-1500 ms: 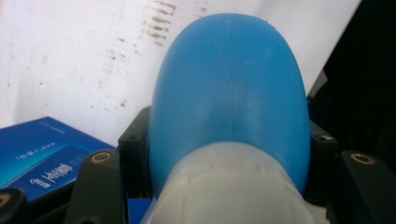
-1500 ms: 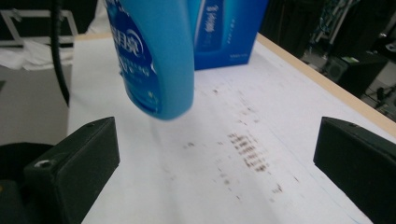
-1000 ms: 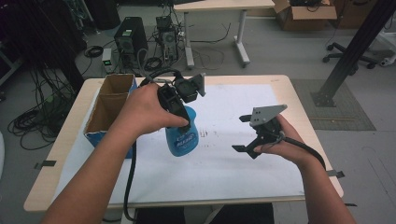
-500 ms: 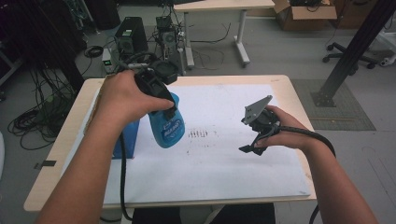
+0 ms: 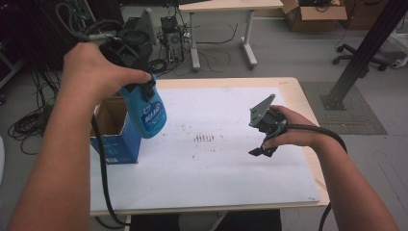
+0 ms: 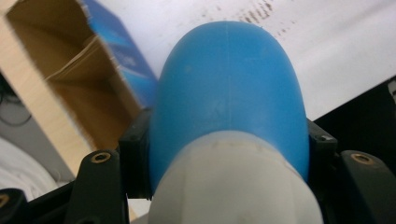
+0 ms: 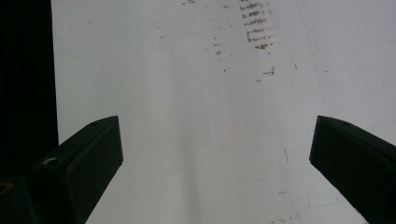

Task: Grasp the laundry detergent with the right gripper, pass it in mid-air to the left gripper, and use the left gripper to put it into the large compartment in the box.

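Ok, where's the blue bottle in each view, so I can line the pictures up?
High view: the blue bottle hangs upper left, clamped in the left tongs, beside the open cardboard box.
Left gripper view: it sits in the centre, between the jaws, with the box at upper left.
Right gripper view: not in it.
Shared landmark: the dark smudges on the white sheet.

Grey floor (image 5: 288,53). Second desk (image 5: 226,6) stands beyond the table. Cables (image 5: 29,122) lie at left. Cardboard box (image 5: 312,8) and office chair (image 5: 353,48) at rear right.
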`<state>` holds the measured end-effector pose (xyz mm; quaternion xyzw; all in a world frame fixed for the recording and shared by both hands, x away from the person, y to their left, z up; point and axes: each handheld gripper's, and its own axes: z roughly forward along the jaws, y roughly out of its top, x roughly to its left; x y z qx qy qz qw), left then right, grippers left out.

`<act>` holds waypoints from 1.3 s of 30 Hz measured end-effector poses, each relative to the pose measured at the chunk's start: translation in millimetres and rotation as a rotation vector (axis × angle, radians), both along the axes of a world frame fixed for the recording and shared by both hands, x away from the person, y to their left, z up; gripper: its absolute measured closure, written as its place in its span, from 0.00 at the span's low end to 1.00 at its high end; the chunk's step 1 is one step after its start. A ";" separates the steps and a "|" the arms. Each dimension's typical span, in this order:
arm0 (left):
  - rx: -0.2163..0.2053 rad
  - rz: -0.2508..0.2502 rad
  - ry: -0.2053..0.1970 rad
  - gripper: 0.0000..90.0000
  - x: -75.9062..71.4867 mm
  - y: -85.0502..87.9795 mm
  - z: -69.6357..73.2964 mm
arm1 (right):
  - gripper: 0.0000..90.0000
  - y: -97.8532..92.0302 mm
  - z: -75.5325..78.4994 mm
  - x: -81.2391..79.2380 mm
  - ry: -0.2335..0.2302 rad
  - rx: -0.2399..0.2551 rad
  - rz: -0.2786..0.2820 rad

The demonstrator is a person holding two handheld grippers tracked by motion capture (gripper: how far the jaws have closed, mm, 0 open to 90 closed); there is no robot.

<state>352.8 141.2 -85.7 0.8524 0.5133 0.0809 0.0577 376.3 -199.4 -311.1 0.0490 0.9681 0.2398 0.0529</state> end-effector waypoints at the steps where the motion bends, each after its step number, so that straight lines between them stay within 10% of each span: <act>1: -0.001 0.013 -0.003 0.42 0.4 2.1 2.1 | 0.03 0.3 -1.5 1.0 0.004 0.001 -0.005; 22: -0.045 0.291 -0.031 0.42 14.1 55.9 43.7 | 0.03 0.7 -6.7 9.8 0.053 -0.036 -0.016; 39: -0.012 0.432 -0.037 0.42 28.5 98.7 19.1 | 0.03 4.3 -4.9 11.8 0.068 -0.064 -0.009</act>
